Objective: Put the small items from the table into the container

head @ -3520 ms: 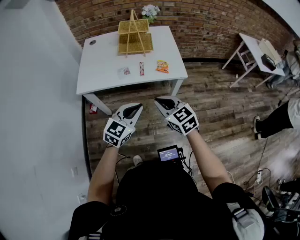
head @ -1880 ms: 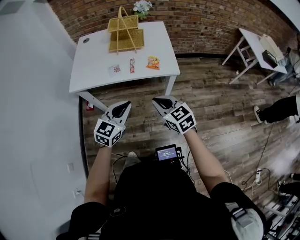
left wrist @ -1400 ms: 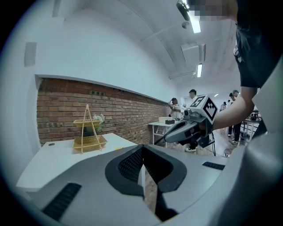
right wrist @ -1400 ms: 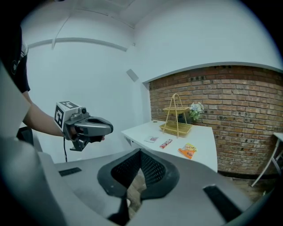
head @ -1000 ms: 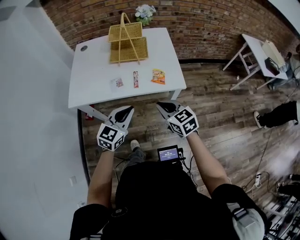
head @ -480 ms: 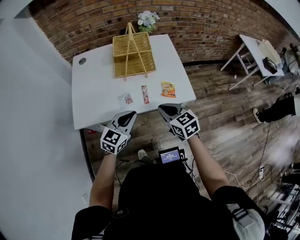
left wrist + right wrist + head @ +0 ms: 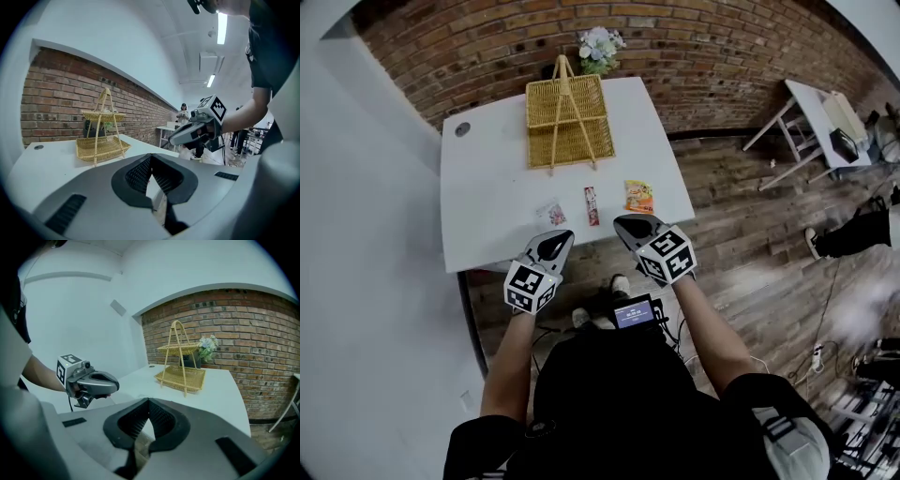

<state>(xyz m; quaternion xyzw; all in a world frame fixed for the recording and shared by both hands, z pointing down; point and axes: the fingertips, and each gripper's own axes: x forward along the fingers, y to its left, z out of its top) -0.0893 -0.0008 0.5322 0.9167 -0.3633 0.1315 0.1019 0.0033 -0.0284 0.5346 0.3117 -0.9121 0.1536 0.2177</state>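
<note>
Head view: three small items lie in a row on the white table (image 7: 483, 192), just in front of the two-tier wicker basket (image 7: 567, 127) — a white packet (image 7: 551, 214), a red stick packet (image 7: 592, 204) and an orange packet (image 7: 639, 196). Further from the basket, at the table's near edge, the left gripper (image 7: 560, 238) and right gripper (image 7: 626, 223) hover — jaws pressed together, empty. Behind the basket stand flowers (image 7: 598, 47).

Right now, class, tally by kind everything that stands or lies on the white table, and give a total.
Small packets: 3 (white packet, red packet, orange packet)
Two-tier wicker basket: 1
Potted flowers: 1
Total: 5
</note>
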